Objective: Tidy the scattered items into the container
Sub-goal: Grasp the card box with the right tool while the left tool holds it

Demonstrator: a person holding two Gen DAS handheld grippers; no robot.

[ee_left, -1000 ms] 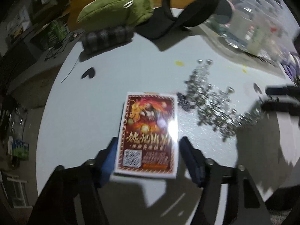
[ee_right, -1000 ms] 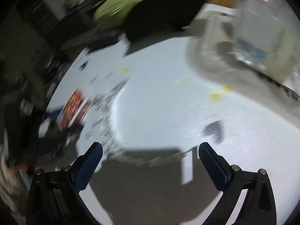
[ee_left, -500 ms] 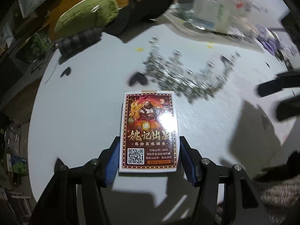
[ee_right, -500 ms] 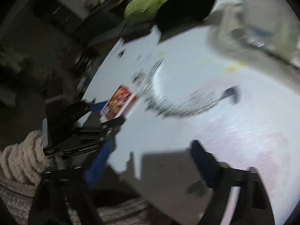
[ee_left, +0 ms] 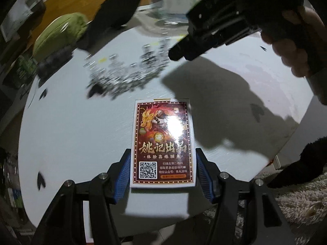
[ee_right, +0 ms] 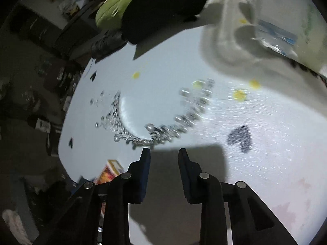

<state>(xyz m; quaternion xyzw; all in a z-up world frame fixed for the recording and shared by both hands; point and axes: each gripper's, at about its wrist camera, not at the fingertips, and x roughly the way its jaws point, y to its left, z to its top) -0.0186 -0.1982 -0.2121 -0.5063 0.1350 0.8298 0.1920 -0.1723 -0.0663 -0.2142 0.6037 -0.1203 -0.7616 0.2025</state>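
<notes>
We see a round white table (ee_left: 67, 134), glossy, with small dark marks and yellow spots. The left gripper (ee_left: 163, 169) clamps a red card box (ee_left: 162, 143) at the near edge. The right gripper (ee_right: 164, 157), jaws narrowly parted and empty, hovers near a curved silver bead chain (ee_right: 163, 130). A clear container (ee_right: 286, 26) sits far right; a green cushion (ee_left: 59, 34) and shaggy rug (ee_left: 296, 204) lie beyond the table.

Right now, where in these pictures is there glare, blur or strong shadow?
Left wrist view: glare spot on the card box, beads smeared by motion, a broad shadow across the table. Right wrist view: background blurred, beads streaked, and a dark shadow ahead of the right gripper.
</notes>
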